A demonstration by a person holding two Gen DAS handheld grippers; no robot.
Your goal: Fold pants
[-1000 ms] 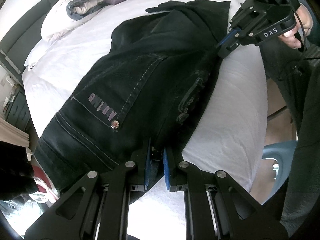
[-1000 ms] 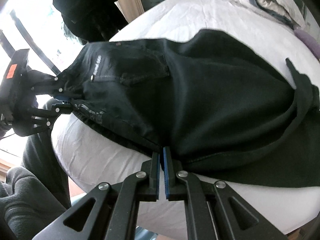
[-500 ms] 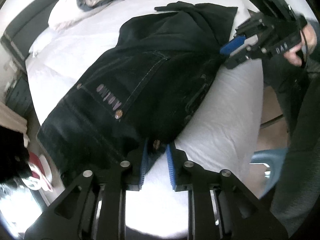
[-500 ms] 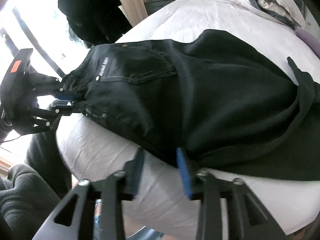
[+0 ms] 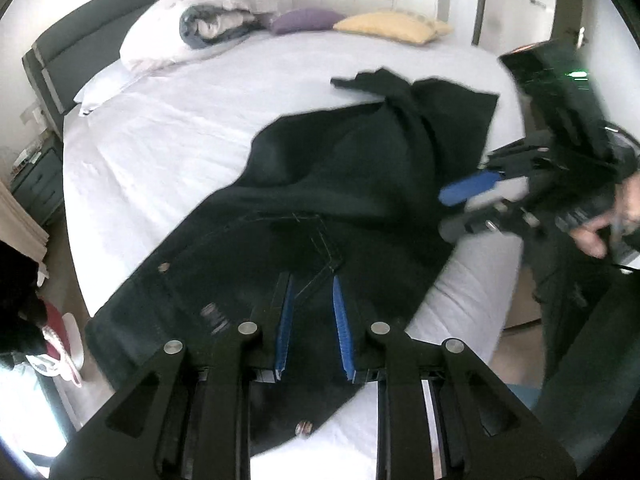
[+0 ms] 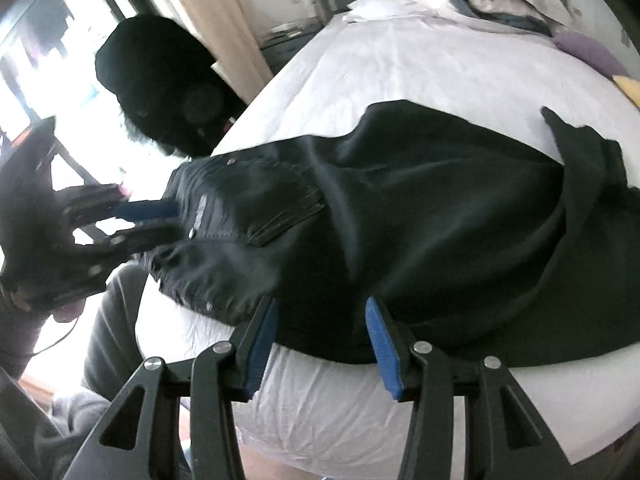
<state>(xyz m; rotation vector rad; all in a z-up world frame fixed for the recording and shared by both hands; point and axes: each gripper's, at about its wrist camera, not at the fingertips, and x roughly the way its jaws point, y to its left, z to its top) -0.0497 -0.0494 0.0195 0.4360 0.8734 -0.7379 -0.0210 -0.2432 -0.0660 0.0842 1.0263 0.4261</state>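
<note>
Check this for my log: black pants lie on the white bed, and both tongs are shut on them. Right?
Not quite. The pants lie on the bed, but both tongs are open: the left tongs in the left wrist view, the right tongs in the right wrist view.

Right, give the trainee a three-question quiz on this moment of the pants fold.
1. True or false: the left hand-held gripper is clamped on the black pants.
2. Which cushion lies nearer the rolled duvet: purple cushion or yellow cushion?
3. Fill in: the right hand-held gripper is ____ (open/shut).

Key: 1 false; 2 purple; 3 open.
</note>
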